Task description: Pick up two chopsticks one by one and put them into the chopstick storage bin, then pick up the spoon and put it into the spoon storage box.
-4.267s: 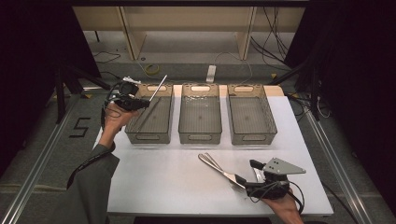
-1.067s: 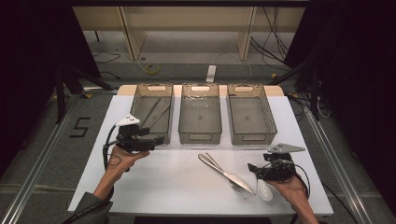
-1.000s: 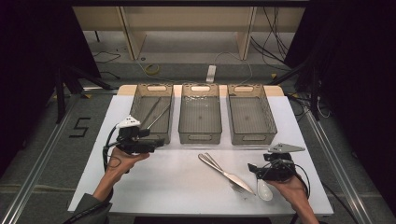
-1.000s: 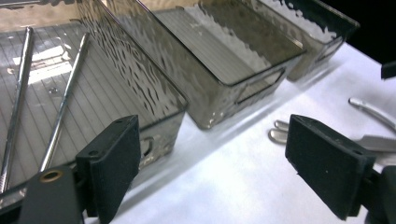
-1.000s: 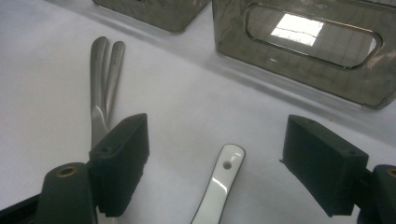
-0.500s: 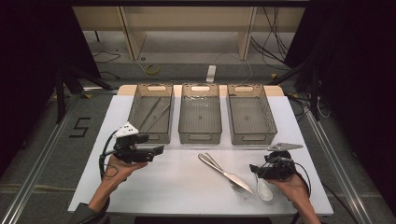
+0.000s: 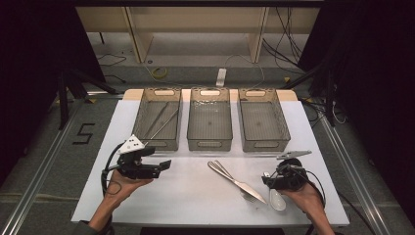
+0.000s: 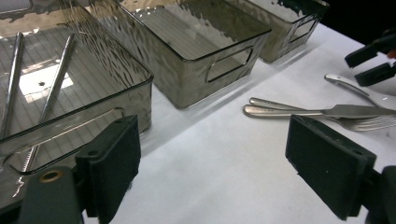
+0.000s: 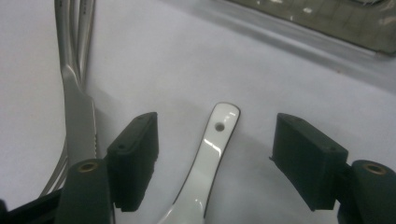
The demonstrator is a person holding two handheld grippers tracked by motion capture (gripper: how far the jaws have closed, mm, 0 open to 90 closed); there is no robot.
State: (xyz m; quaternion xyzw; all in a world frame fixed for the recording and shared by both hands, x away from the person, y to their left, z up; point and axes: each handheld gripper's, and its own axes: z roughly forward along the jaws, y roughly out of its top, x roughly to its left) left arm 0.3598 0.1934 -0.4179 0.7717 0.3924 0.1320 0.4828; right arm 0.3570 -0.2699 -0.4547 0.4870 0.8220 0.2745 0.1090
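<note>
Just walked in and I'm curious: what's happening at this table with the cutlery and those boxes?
A person is sorting cutlery into three clear bins with a hand-held gripper in each hand. The right hand-held gripper straddles the white spoon on the table, its jaws closing in but not yet pressing on it. The left hand-held gripper is open and holds nothing. Two chopsticks lie in the left bin; a knife and fork wait on the table.

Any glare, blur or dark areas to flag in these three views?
High view: table well lit, surroundings black. Left gripper view: sharp, window glare in the left bin. Right gripper view: highlight on the white spoon, knife and far bin edge soft.
</note>
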